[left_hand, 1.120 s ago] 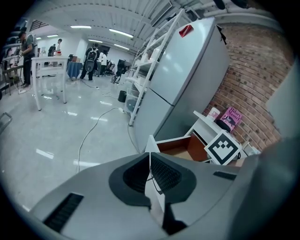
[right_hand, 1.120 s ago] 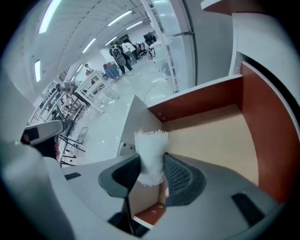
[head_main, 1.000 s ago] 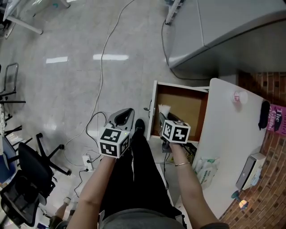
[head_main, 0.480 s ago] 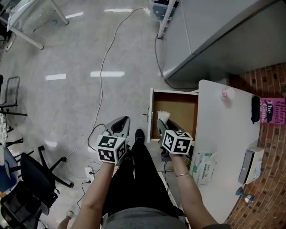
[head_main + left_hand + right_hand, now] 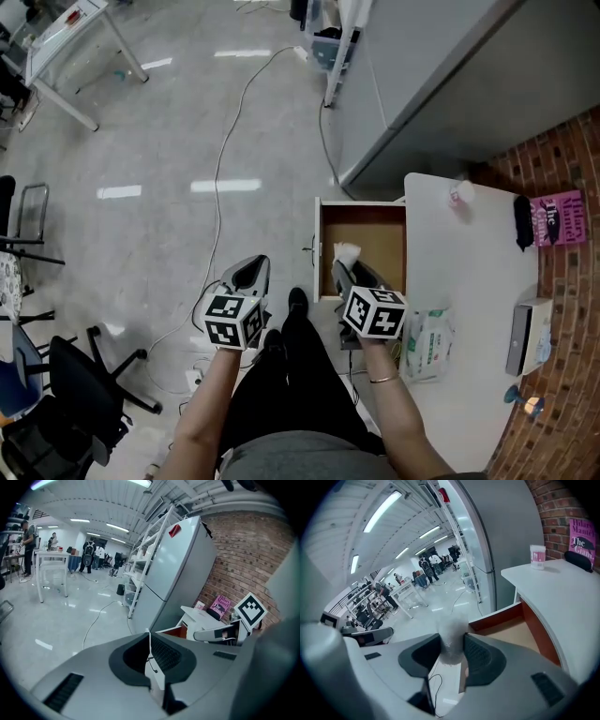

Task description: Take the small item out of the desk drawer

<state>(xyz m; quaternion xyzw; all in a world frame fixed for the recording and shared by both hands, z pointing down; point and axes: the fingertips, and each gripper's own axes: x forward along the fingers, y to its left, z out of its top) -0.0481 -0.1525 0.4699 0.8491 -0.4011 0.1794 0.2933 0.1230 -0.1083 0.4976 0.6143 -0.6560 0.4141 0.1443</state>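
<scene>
Brick wall (image 5: 574,309), far right: reads "Hilary Mantel" on pink book (image 5: 556,217); pinches small item (image 5: 347,251) in right gripper (image 5: 345,268); left gripper (image 5: 250,272) closed, empty.

My left claw (image 5: 253,270), lower centre of frame, has its jaws pressed together with nothing between them. My right claw (image 5: 350,272), just to its right, pinches a white item (image 5: 347,251). Both bare forearms reach forward side by side.

Grey left gripper (image 5: 254,266) and right gripper (image 5: 349,270) bear black-and-white marker cubes (image 5: 234,321); trousers (image 5: 291,375) are black.
</scene>
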